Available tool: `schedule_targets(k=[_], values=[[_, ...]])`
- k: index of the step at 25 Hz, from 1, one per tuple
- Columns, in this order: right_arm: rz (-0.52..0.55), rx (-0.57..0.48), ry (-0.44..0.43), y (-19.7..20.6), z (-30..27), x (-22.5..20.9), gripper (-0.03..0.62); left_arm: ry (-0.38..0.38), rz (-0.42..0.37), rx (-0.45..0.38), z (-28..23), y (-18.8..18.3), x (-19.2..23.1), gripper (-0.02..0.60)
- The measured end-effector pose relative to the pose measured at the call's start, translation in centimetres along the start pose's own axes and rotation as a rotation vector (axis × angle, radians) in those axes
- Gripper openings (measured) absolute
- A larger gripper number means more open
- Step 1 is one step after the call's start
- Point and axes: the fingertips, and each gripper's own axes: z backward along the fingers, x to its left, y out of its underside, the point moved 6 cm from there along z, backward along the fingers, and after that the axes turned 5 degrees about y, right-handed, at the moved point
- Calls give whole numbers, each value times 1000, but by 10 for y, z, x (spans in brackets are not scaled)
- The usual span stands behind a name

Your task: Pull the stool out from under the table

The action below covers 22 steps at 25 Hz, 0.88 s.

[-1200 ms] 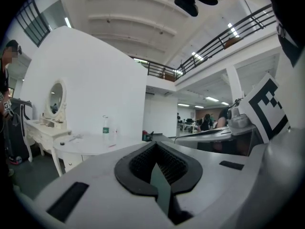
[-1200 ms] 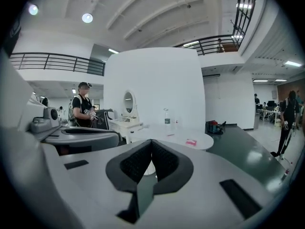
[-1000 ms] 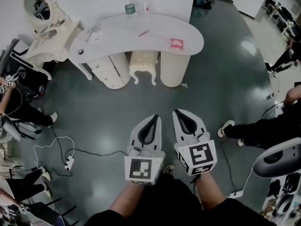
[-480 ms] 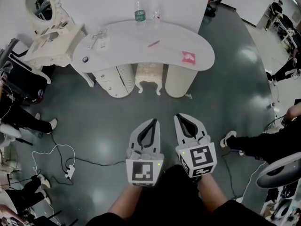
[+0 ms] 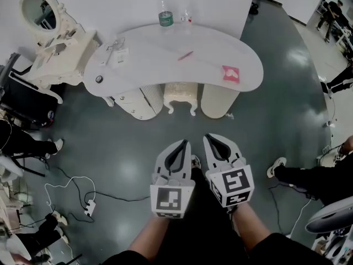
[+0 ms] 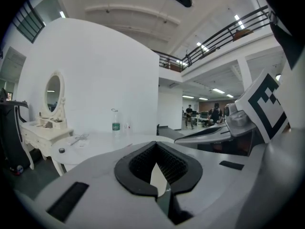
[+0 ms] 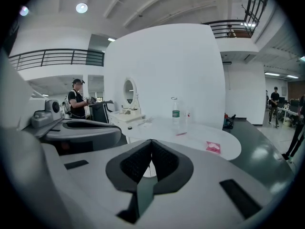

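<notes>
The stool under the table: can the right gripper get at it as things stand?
Probably not yet: the right gripper is shut and well short of the stool, though nothing stands on the floor between them.

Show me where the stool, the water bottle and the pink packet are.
stool (image 5: 181, 91): head view, on the front of its cream seat.
water bottle (image 5: 164, 19): head view, on its green label.
pink packet (image 5: 230, 74): head view, on its middle.
</notes>
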Motion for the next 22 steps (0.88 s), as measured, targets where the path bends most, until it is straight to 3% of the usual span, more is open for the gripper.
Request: schedule_targets(k=[6, 11, 16, 22], values=[[-41, 49, -48, -4, -102, -40, 6, -27, -2, 77, -88, 7, 58, 6], [-2, 65, -79, 10, -178, -58, 6, -31, 8, 71, -152, 32, 98, 6], [77, 32, -114, 53, -220, -53, 6, -43, 1, 90, -177, 85, 131, 6], [-27, 77, -98, 148, -273, -56, 6, -9, 0, 126, -200, 176, 163, 6]])
